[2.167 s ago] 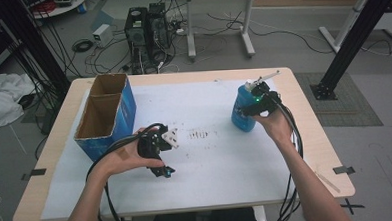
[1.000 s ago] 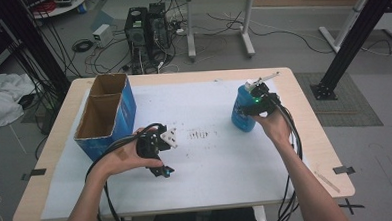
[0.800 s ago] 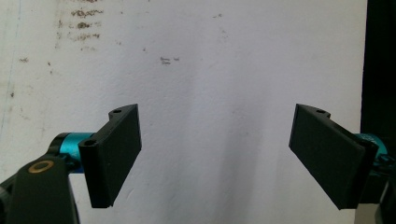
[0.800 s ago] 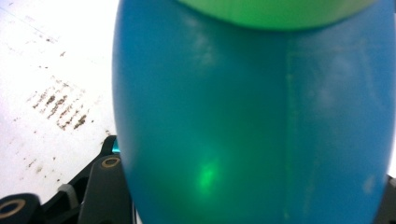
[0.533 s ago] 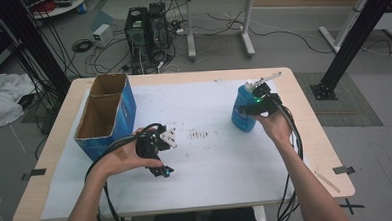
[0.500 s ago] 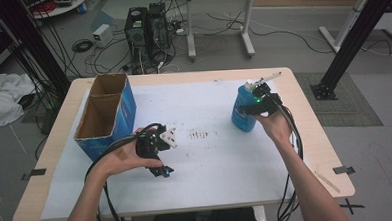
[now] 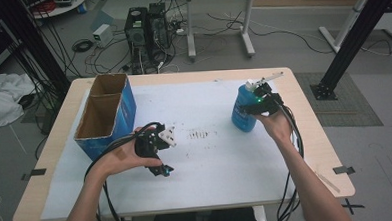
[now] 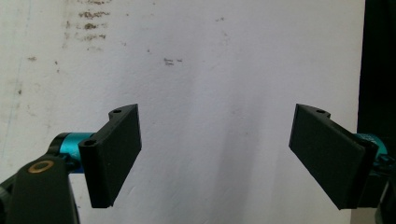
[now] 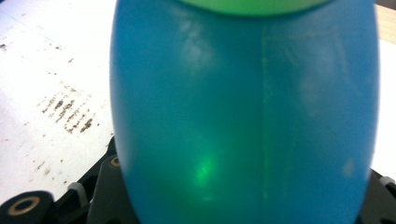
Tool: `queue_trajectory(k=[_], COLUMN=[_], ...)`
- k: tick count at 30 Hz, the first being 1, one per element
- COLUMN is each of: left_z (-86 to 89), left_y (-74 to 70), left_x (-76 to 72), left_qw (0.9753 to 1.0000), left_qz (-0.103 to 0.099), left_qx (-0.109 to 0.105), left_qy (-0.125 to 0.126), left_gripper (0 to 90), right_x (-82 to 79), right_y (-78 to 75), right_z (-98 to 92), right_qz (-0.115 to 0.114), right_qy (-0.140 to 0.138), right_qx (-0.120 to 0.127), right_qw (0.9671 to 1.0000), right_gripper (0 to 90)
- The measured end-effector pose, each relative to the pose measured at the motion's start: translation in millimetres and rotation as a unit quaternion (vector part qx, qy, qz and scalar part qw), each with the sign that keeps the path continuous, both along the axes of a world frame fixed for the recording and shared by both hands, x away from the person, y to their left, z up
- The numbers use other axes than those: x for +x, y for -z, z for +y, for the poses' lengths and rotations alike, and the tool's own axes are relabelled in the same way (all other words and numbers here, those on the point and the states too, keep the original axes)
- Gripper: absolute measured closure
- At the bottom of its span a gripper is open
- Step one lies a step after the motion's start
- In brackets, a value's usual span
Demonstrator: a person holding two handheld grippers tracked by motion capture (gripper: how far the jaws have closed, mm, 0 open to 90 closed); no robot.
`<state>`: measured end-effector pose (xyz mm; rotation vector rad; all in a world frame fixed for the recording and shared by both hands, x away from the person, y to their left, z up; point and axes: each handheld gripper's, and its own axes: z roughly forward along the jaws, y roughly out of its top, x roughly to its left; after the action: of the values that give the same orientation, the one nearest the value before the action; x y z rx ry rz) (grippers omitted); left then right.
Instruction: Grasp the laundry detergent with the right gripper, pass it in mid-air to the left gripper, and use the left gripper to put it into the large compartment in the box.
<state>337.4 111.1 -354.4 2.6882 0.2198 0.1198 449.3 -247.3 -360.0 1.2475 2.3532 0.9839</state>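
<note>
Risk of tipping first: tall blue translucent plastic bottle point(image 7: 243, 113) upright on white paper sheet point(image 7: 211, 165), right half of pale wooden table point(image 7: 316, 150), with right gripper point(image 7: 261, 100) pressed in high on its upper side, near the top. Sideways push or off-centre squeeze at that height likely to knock it over or skid it toward the table edge. Rounded, smooth wall, seen close in the right gripper view point(image 9: 243, 116), likely to squirt out of flat pads if clamped off the widest line. Possible leak if the green cap point(image 9: 247, 5) is loose; can't judge from here. Trailing cables on the right forearm could snag on a lift.

Right jaws: hidden behind the bottle body in the right gripper view, black gripper base just visible below it. Bottle right up against the gripper, probably between the jaws, but can't tell whether clamped or merely around it.

Left gripper point(image 8: 215, 158): jaws spread wide, nothing between them, nothing touched, bare sheet beneath. Held low over the sheet by the left hand, just beside the open cardboard box with blue sides point(image 7: 106, 114), well apart from the bottle. Dark smudges point(image 7: 200, 135) on the sheet between the two grippers.
</note>
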Motion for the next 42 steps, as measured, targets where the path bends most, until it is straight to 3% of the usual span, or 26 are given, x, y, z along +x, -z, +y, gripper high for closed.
queue_trajectory(k=[7,12,15,20,21,22,23,26,28,30,33,37,38,39,40,42], left_z=[3.5,2.0,0.6,-4.2,-4.2,-6.7,-8.1,-13.4,-17.5,-21.8,-29.1,-38.5,-38.5,-43.0,-45.3,-50.0], left_y=[-14.6,-31.8,-43.4,-65.6,-65.6,-75.1,-80.2,-94.2,-102.5,-109.8,-116.0,-117.1,-117.1,-115.6,-114.5,-112.1], left_x=[4.7,8.7,11.7,15.4,15.4,15.9,16.0,15.8,16.1,17.1,18.9,23.4,23.4,26.7,28.4,31.6], left_qw=[0.9997,0.9997,0.9997,0.9996,0.9996,0.9995,0.9995,0.9993,0.9991,0.999,0.9991,0.9996,0.9996,0.9996,0.9996,0.9996], left_qz=[-0.012,-0.012,-0.013,-0.017,-0.017,-0.01,-0.007,0.001,0.001,0.004,0.006,0.007,0.007,0.011,0.012,0.016], left_qx=[-0.01,-0.007,-0.01,-0.018,-0.018,-0.027,-0.029,-0.036,-0.041,-0.044,-0.038,-0.021,-0.021,-0.017,-0.012,-0.007], left_qy=[-0.022,-0.022,-0.018,-0.01,-0.01,-0.009,-0.005,0.005,0.01,0.01,0.015,0.02,0.02,0.022,0.02,0.02], left_gripper=[17.0,17.0,16.9,16.9,16.9,16.9,17.0,17.0,17.0,17.0,17.0,17.0,17.0,17.0,17.0,17.0], right_x=[-6.4,-16.1,-23.5,-36.7,-36.7,-40.3,-45.9,-53.0,-56.5,-59.8,-63.3,-64.1,-64.1,-64.2,-64.1,-63.5], right_y=[-7.1,-15.6,-20.8,-31.0,-31.0,-33.6,-37.8,-42.5,-44.7,-46.2,-47.5,-46.8,-46.8,-46.2,-45.3,-44.3], right_z=[0.5,8.2,14.5,28.5,28.5,32.9,40.5,52.2,60.5,69.3,82.1,95.4,95.4,98.5,104.4,109.4], right_qz=[-0.003,-0.009,-0.014,-0.015,-0.015,-0.016,-0.016,-0.014,-0.011,-0.011,-0.013,-0.01,-0.01,-0.011,-0.01,-0.009], right_qy=[-0.031,-0.08,-0.118,-0.185,-0.185,-0.203,-0.232,-0.279,-0.312,-0.342,-0.376,-0.406,-0.406,-0.413,-0.428,-0.436], right_qx=[0.011,-0.006,-0.01,-0.012,-0.012,-0.013,-0.017,-0.018,-0.021,-0.024,-0.024,-0.016,-0.016,-0.015,-0.015,-0.015], right_qw=[0.9994,0.9967,0.9929,0.9826,0.9826,0.9791,0.9725,0.9601,0.9498,0.9393,0.9264,0.9137,0.9137,0.9104,0.9036,0.9], right_gripper=[46.4,46.3,46.1,46.1,46.1,46.1,46.1,46.0,45.9,45.9,45.9,45.9,45.9,45.9,45.9,45.9])
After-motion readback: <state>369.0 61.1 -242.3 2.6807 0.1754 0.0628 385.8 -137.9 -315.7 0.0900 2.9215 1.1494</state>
